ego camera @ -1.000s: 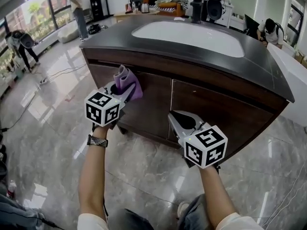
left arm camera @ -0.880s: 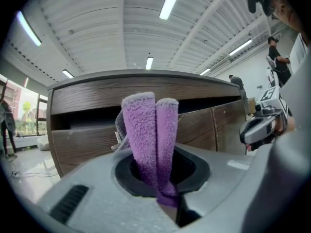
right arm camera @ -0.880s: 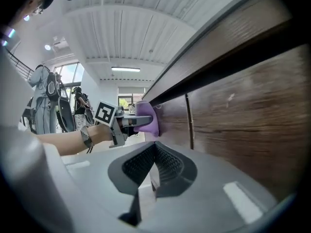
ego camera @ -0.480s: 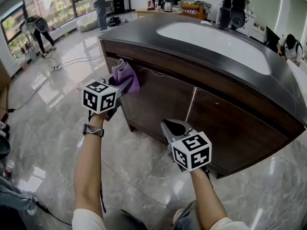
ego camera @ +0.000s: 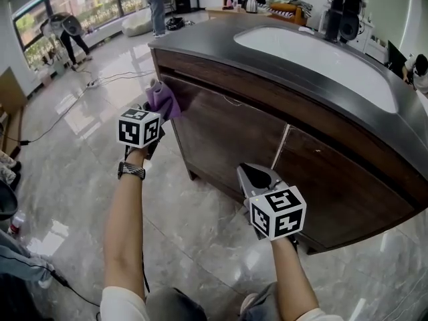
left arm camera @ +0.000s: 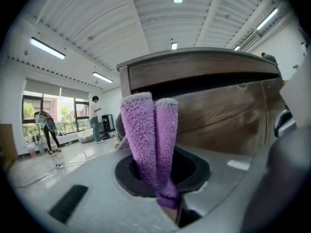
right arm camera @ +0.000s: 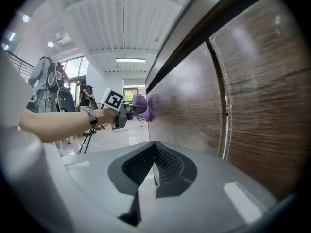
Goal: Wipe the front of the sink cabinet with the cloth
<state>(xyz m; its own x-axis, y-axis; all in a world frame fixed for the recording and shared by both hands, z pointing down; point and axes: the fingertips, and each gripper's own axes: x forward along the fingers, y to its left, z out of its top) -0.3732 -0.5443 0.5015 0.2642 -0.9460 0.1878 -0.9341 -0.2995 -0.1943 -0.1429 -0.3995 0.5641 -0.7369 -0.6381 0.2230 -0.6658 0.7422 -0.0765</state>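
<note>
My left gripper (ego camera: 155, 112) has its jaws clamped on the purple cloth (left arm camera: 150, 144); the left gripper view shows the cloth standing up out of the jaws in two thick folds, side by side, with the wood of the sink cabinet (ego camera: 234, 139) right behind them; in the head view the cloth sits at the cabinet's left end, high on the front, just under the overhanging edge of the dark surface (ego camera: 214, 42) that holds the white sink basin (ego camera: 314, 59); from the right gripper view the cloth appears pressed against the wood panel, with a faint purple sheen on the wood beside it; my left arm reaches out towards that corner, a watch (ego camera: 131, 170) on the wrist; my right gripper (ego camera: 253, 176) hangs lower and to the right, well apart from the cloth, in front of the cabinet near the seam between its two doors (ego camera: 282, 146); its jaws are pressed together with nothing between them, their ribbed pads meeting in a single line in the right gripper view; it does not touch the cabinet in any view; the glossy marble floor (ego camera: 73, 172) runs beneath both arms; several people (ego camera: 67, 32) stand far off by the windows.
</note>
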